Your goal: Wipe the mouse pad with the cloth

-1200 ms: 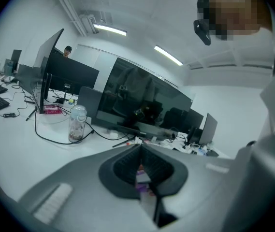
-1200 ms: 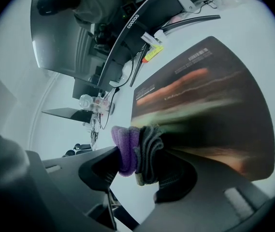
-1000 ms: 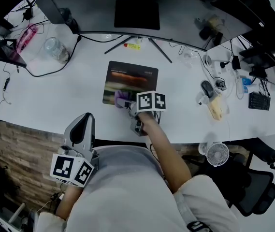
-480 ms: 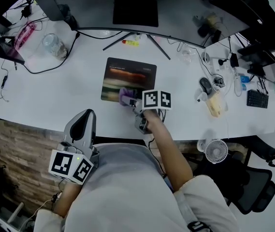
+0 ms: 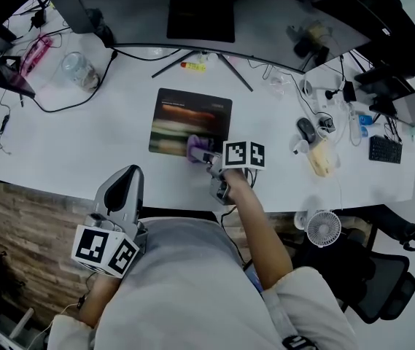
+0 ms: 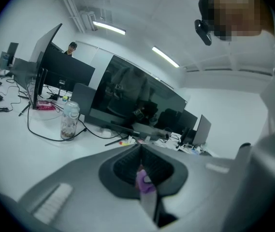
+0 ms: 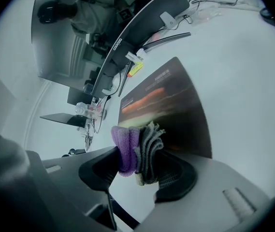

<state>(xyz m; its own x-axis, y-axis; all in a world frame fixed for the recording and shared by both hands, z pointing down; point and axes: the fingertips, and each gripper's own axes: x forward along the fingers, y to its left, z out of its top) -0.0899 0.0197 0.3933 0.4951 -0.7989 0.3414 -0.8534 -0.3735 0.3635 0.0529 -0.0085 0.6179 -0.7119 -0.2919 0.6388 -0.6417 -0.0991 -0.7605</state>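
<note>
White cluttered desk (image 5: 83,133). My right tongs (image 5: 208,157) are clamped on the purple-grey cloth (image 5: 195,148), which sits at the mouse pad's (image 5: 181,115) near edge just ahead. Left tongs (image 5: 125,187) are closed, idle, well behind. I'd press flat, use overlapping strokes and avoid dragging the pad.

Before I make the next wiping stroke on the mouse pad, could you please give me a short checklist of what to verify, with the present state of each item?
1. Cloth gripped by right gripper: ok, jaws shut on it.
2. Cloth over mouse pad: ok, at its near right corner.
3. Cloth pressing on the pad: cannot tell.
4. Pad free of other things: ok.
5. Left gripper out of the way: ok, jaws together, by the near edge of the desk.
6. Pad held against sliding: not ok, nothing holds it.
</note>
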